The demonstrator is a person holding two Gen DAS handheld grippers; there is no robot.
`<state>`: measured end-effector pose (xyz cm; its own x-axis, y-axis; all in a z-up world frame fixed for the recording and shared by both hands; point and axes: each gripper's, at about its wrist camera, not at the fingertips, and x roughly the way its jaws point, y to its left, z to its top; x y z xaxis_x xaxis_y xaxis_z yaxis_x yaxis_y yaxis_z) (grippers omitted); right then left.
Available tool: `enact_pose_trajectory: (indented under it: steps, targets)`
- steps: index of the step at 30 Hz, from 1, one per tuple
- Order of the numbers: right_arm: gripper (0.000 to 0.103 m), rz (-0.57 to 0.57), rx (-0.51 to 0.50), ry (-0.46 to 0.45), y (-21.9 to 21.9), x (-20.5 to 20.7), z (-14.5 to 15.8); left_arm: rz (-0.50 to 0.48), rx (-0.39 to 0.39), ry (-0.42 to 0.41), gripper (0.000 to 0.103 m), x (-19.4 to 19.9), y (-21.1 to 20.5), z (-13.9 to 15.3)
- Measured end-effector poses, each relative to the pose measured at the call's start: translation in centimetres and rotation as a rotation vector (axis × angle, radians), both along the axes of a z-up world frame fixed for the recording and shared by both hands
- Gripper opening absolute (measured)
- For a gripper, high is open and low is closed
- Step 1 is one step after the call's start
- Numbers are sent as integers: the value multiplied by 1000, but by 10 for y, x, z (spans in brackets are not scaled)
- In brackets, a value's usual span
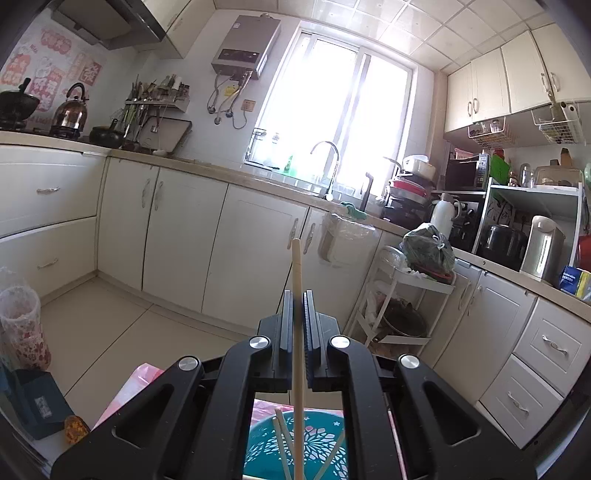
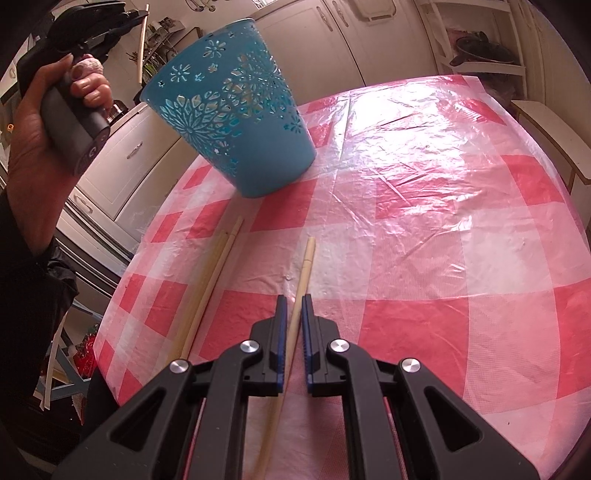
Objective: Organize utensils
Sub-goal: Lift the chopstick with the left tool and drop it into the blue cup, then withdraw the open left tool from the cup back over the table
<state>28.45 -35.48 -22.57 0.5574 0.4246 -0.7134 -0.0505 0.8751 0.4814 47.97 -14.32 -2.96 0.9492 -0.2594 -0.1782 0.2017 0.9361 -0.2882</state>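
Observation:
My left gripper [image 1: 297,295] is shut on a pale chopstick [image 1: 296,266] that stands upright above the blue perforated holder [image 1: 266,443]; two other chopsticks lean inside the holder. In the right wrist view the left gripper [image 2: 133,16] is held high at the far left, over the holder [image 2: 236,110] on the checked tablecloth. My right gripper [image 2: 294,299] has its jaws closed around a chopstick [image 2: 306,262] lying on the table. Two more chopsticks [image 2: 218,266] lie side by side to its left.
The round table [image 2: 443,221] has a red and white checked plastic cover. Kitchen cabinets [image 1: 177,236], a sink and a cluttered counter stand beyond. A white trolley [image 1: 399,295] stands by the cabinets, and a wooden bench [image 2: 546,125] to the table's right.

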Motion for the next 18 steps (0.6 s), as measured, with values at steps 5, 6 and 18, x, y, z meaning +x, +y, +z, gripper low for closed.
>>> enact_pose_trajectory:
  steps: [5,6,18]
  targets:
    - [8,0,6,1,-1,0,0,6,5,4,5,6,-5,-11]
    - [8,0,7,1,-1,0,0,7,13,5,5,6,-7,-14]
    - [8,-1,6,1,-2,0,0,-42,140,137,6,-2,-19,-52]
